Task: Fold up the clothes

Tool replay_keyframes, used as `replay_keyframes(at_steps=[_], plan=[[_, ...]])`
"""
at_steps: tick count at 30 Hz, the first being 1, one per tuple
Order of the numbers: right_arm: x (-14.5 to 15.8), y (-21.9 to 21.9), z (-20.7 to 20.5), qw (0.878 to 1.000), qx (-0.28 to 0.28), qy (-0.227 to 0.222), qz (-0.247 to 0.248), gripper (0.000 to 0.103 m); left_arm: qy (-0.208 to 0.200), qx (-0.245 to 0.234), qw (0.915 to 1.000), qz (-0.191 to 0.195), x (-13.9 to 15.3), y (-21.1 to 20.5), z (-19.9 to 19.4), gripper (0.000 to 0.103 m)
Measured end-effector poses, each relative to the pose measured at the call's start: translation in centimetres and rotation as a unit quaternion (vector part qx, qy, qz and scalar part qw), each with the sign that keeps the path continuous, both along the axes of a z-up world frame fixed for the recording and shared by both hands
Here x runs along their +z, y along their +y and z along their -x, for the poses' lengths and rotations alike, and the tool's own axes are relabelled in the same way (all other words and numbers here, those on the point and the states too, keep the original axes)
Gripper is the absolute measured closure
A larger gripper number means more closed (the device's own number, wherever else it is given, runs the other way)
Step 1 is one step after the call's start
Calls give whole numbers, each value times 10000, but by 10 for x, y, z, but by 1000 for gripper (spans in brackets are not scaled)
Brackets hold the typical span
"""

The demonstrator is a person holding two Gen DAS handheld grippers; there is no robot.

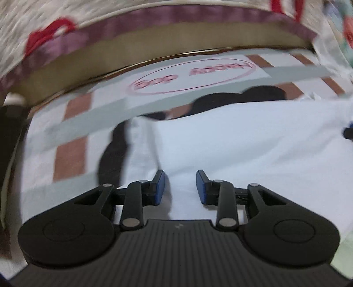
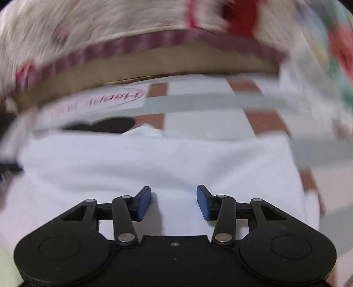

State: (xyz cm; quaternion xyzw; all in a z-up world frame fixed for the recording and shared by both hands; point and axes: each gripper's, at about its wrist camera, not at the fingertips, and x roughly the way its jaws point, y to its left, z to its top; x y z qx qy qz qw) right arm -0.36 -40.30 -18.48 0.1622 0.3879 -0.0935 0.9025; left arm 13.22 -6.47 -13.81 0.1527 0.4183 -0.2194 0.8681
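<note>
A white garment (image 1: 242, 143) lies spread on a checked sheet (image 1: 72, 154), with black trim (image 1: 112, 152) showing along its left edge and far edge. My left gripper (image 1: 180, 184) is open and empty, low over the garment's left part beside a fold crease. The same white garment (image 2: 154, 163) fills the right wrist view, with a black collar part (image 2: 106, 125) at its far left. My right gripper (image 2: 174, 202) is open and empty just above the cloth. Both views are motion-blurred.
The checked sheet (image 2: 209, 123) has brown squares, grey bands and a pink oval "Happy" print (image 1: 192, 76). Beyond it runs a tan edge with a purple ruffle (image 1: 176, 17) and floral bedding (image 2: 88, 28). The other gripper's dark tip (image 1: 348, 132) shows at the right edge.
</note>
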Motion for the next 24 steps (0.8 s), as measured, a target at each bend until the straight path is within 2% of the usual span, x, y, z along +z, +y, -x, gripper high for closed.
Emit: replay_keyframes(at_steps=[1, 2, 4, 5, 6, 7, 8, 9, 11, 12, 14, 16, 18, 19, 21, 24], plan=[[1, -9, 6, 9999, -154, 51, 59, 63, -14, 100, 9999, -10, 0, 9, -1, 72], [3, -15, 11, 9995, -195, 101, 214, 65, -28, 200, 9998, -20, 0, 18, -1, 71], [3, -23, 22, 9963, -439, 293, 674, 65, -186, 330, 9990, -226, -1, 27, 2, 69], [3, -27, 28, 9946, -606, 342, 776, 65, -157, 399, 9989, -162, 0, 31, 2, 69], [4, -32, 35, 9938, -729, 329, 770, 63, -101, 471, 9988, -58, 1, 36, 3, 69], [5, -35, 42, 9910, -994, 423, 786, 51, -200, 402, 9990, -28, 6, 35, 7, 70], [7, -35, 51, 9860, -1296, 537, 898, 44, -334, 302, 9990, -15, 12, 34, 13, 70], [10, -33, 61, 9818, -1494, 543, 1039, 39, -468, 201, 9987, -1, 17, 32, 18, 70], [20, -26, 86, 9761, -1799, 378, 1161, 39, -720, -103, 9973, 102, 29, 26, 32, 69], [27, -22, 99, 9746, -1950, 209, 1076, 39, -833, -330, 9958, 211, 35, 21, 40, 68], [39, -16, 122, 9810, -1839, -362, 510, 39, -624, -711, 9941, 523, 38, 11, 44, 68], [40, -13, 136, 9831, -1636, -759, -321, 39, -115, -825, 9929, 854, 31, 5, 41, 68], [36, -10, 145, 9791, -1708, -796, -769, 38, 379, -816, 9898, 1104, 21, 2, 36, 68], [32, -9, 148, 9778, -1798, -713, -802, 38, 540, -839, 9892, 1071, 14, 1, 36, 68], [22, -9, 153, 9751, -1979, -514, -856, 38, 504, -885, 9926, 660, 1, -5, 46, 68], [5, -21, 156, 9635, -2344, -328, -1253, 37, 380, -903, 9937, 548, -6, -6, 58, 67]])
